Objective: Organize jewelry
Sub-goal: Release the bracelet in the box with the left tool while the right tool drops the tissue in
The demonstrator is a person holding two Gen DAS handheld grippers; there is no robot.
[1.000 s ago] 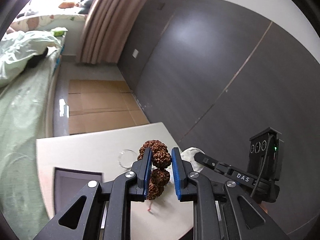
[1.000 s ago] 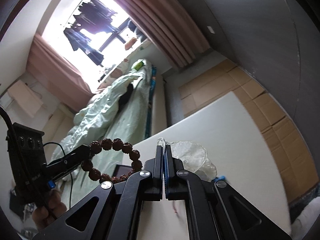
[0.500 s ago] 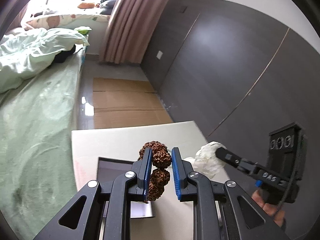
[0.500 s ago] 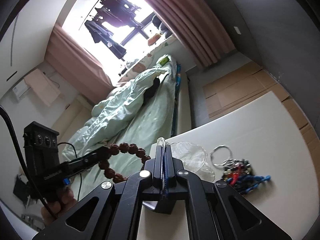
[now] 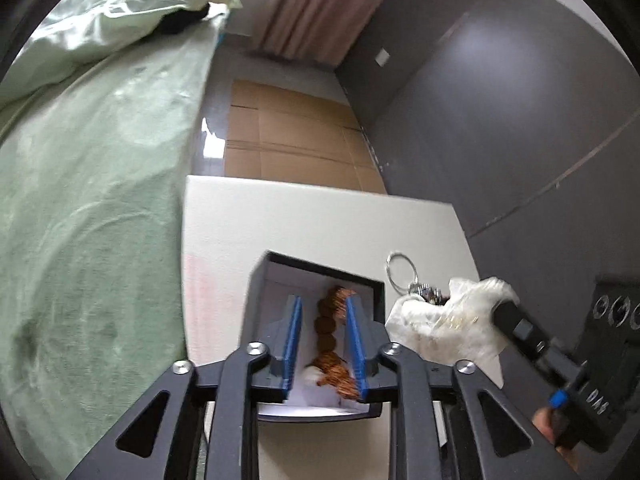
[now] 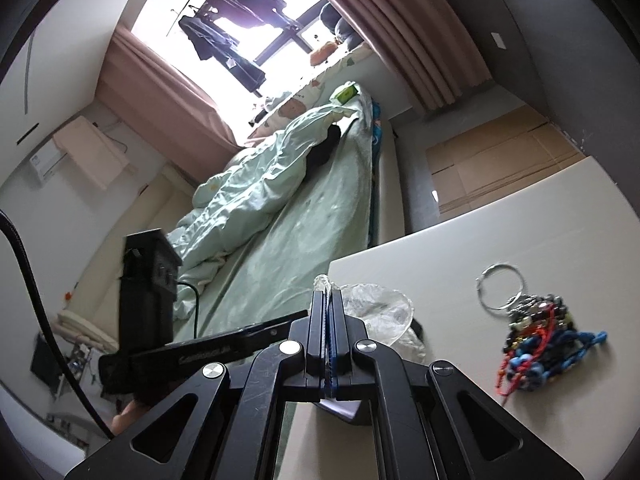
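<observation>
Left hand-held gripper (image 5: pixel 324 340): blue-padded fingers spread apart over the open box, gripping nothing. The bead bracelet lies between them; contact with the right pad cannot be judged through the blur.

Bead bracelet (image 5: pixel 330 334): brown, knobbly beads, lying inside the box in a rough line from its far wall toward the near side.

Box (image 5: pixel 260 300): dark walls, pale floor, open at the top, on the worktop, directly beneath the left hand-held gripper.

Right hand-held gripper (image 6: pixel 328 320): fingers closed tight on a fold of clear plastic bag, right of the box.

Plastic bag (image 6: pixel 380 312): thin, crumpled, transparent; pinched at one edge, the rest hanging over the box's right edge in the left wrist view.

Metal ring (image 6: pixel 500 288): silver hoop flat on the worktop, right of the box, touching the jewelry heap.

Jewelry heap (image 6: pixel 544 340): tangled cords and beads in blue, red and black, on the worktop right of the box.

Worktop (image 5: pixel 320 224): off-white, flat, carrying the box.

Bed (image 5: pixel 92 200): green sheet and rumpled quilt, left of the box, alongside the worktop.
</observation>
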